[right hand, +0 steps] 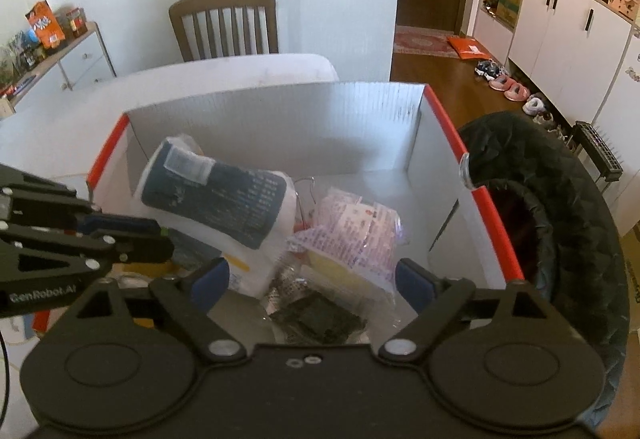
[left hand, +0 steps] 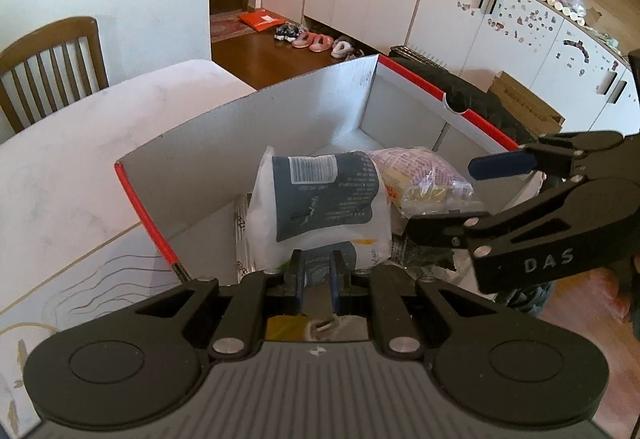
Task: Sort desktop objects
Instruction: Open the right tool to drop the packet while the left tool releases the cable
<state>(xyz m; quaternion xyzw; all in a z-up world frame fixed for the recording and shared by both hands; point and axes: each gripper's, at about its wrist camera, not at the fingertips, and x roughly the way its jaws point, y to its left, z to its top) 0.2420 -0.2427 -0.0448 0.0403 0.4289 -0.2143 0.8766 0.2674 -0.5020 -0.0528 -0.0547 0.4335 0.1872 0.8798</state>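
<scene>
Right gripper (right hand: 312, 281) gapes over the box (right hand: 280, 119) — left gripper (left hand: 316, 275) nearly closed.

White table (left hand: 80, 159), red-edged white box (right hand: 280, 119) resting on it

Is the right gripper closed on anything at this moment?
No: in the right wrist view the right gripper has its fingers spread wide above the packets in the white box, with nothing between them.

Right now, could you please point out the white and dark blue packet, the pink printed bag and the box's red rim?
White and dark blue packet (right hand: 224, 199), right wrist view, on its dark printed panel.
Pink printed bag (right hand: 356, 231), right wrist view, on its printed face.
Box's red rim (right hand: 496, 227), right wrist view, on the right-hand edge.
</scene>
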